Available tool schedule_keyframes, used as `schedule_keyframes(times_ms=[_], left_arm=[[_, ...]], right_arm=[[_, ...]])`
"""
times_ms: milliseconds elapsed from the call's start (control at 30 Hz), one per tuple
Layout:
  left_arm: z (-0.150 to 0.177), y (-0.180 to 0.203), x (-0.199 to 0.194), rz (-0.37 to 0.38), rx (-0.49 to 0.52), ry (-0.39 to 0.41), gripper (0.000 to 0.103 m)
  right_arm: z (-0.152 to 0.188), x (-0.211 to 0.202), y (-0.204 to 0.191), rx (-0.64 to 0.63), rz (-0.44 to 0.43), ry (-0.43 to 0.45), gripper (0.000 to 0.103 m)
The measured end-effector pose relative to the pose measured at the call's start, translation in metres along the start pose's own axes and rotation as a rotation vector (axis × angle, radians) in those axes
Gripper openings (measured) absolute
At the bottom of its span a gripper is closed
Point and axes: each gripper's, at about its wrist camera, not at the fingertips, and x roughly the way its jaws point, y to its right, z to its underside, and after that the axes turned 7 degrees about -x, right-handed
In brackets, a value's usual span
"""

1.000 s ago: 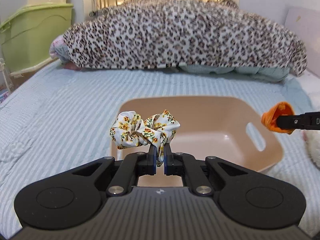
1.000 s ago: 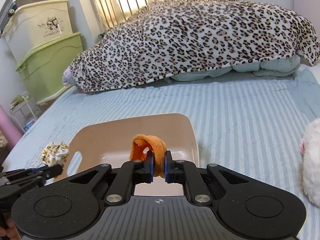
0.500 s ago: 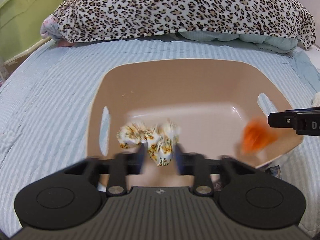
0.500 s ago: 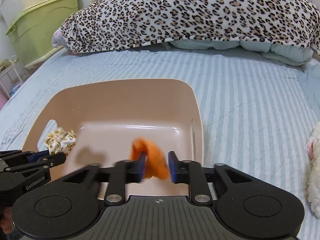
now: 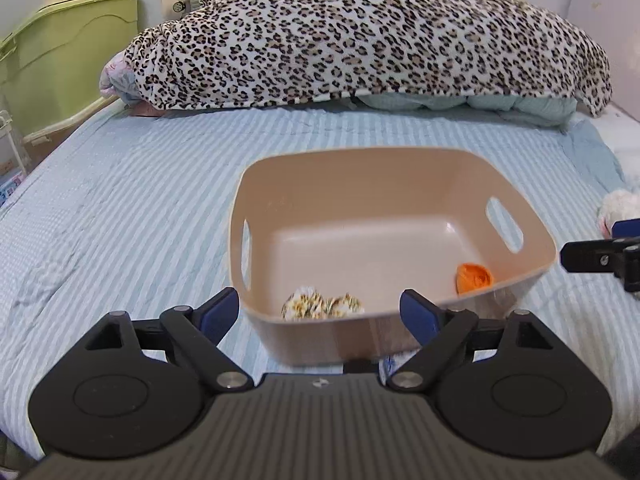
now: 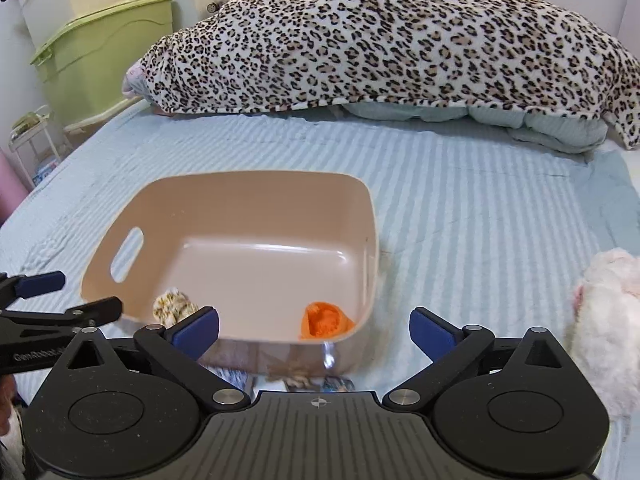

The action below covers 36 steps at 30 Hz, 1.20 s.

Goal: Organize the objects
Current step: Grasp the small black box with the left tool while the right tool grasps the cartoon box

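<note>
1. Our left gripper point(image 5: 320, 312) had just been opening; its jaws stood apart, with nothing between them.
2. The floral scrunchie point(image 5: 322, 306) lay in the beige bin point(image 5: 360, 168), just ahead of this gripper.
3. The orange scrunchie point(image 6: 325, 320) lay there too, slightly left of and ahead of our right gripper point(image 6: 314, 330), whose jaws had also just been opening, empty.
4. We judged the white plush toy point(image 6: 604, 320), right of the right gripper, the nearest thing left outside.

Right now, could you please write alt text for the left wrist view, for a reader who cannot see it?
A beige plastic basket sits on a blue striped bed, holding a floral scrunchie and an orange scrunchie near its front wall. The left gripper, jaws just opened, stands empty before it. A leopard-print blanket lies behind.
</note>
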Motion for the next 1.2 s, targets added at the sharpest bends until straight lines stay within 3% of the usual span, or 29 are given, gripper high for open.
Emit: schedule_keyframes(times_ms=[233,467,700,1033,1100,1200], left_arm=[[0.023,-0.009,-0.009,0.006,-0.018,-0.054,0.088],[0.049,-0.008,0.009,0.015,-0.005,-0.142,0.088],[0.059,-0.002,0.037,0.009,0.01,-0.186,0.088],[0.059,-0.008,0.073,0.048,-0.074,-0.225,0.088],[0.058,-0.009,0.079,0.041,-0.078,-0.233,0.087],[0.058,-0.012,0.086,0.052,-0.094,-0.251,0.076]], right_arm=[[0.029,-0.006,0.005,-0.014,0.029,-0.063,0.103],[0.058,0.013,0.012,0.003,0.041,-0.155,0.103],[0.074,0.041,0.018,0.011,0.061,-0.178,0.103],[0.083,0.075,0.018,0.015,0.056,-0.176,0.101],[0.083,0.081,0.017,0.018,0.053,-0.175,0.097],[0.083,0.091,0.016,0.031,0.04,-0.181,0.09]])
